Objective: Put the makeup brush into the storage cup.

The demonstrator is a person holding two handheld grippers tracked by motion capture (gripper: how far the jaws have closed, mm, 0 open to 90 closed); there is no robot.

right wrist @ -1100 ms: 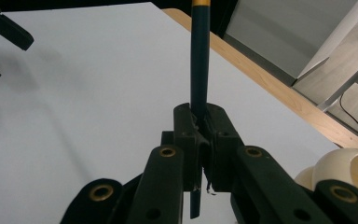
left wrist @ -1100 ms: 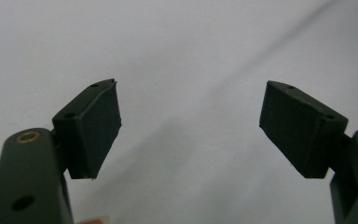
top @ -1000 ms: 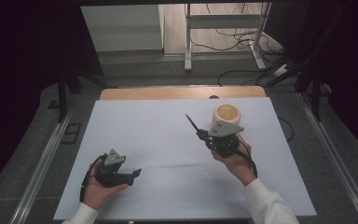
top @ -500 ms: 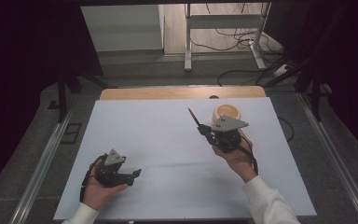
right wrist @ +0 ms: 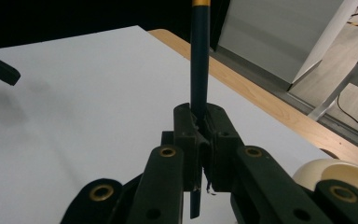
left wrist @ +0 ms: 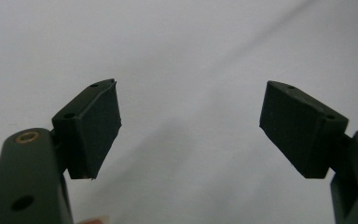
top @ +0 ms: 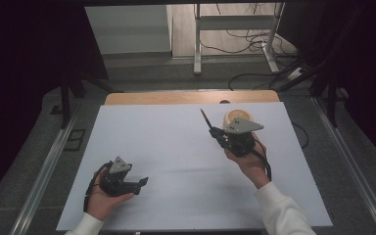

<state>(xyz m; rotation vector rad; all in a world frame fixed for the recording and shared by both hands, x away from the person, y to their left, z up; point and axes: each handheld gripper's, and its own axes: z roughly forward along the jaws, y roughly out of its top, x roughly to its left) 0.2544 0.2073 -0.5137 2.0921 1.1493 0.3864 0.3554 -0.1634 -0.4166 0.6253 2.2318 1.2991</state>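
Dark pencil (right wrist: 199, 60) is clamped upright in my right claw (right wrist: 200, 126) beside the cream cup (top: 238, 117), so dropping it in comes next, left claw (left wrist: 189, 126) idle, spread apart.

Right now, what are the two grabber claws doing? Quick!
Left gripper: open, holding nothing.
Right gripper: closed on a dark pencil.
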